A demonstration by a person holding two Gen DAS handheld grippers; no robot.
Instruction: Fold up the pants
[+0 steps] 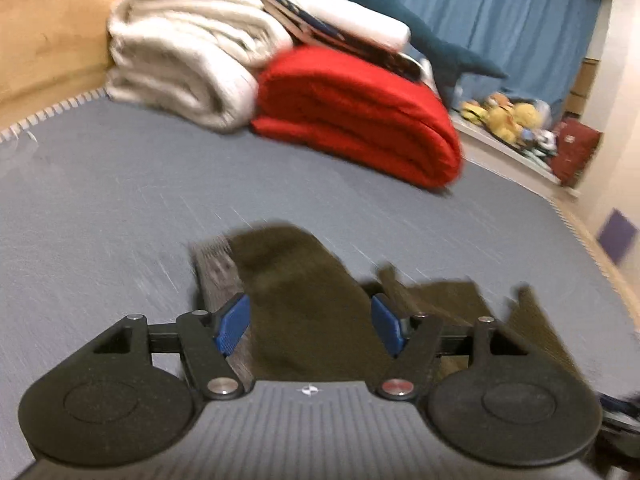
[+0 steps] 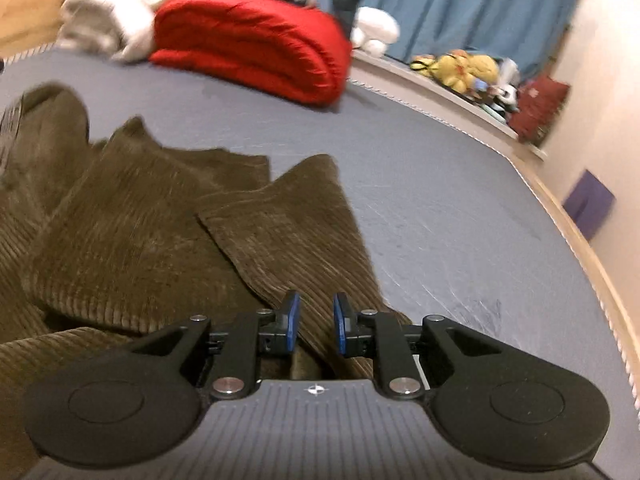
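Brown corduroy pants (image 2: pixel 140 232) lie crumpled on the grey bed sheet (image 2: pixel 440 200). In the left wrist view a part of the pants (image 1: pixel 296 304) with the waistband's striped lining stands between the blue pads of my left gripper (image 1: pixel 310 320). The jaws are wide apart around the cloth. In the right wrist view my right gripper (image 2: pixel 316 320) hovers over a corner fold of a pant leg. Its blue pads stand a narrow gap apart, with cloth under and behind them. I cannot tell if they pinch it.
A folded red blanket (image 1: pixel 360 120) and white bedding (image 1: pixel 184 64) are stacked at the far end of the bed. A wooden headboard (image 1: pixel 48 40) is at far left. Blue curtains (image 1: pixel 500 20), plush toys (image 1: pixel 508 116) on a ledge and a beige wall (image 2: pixel 600 100) are at right.
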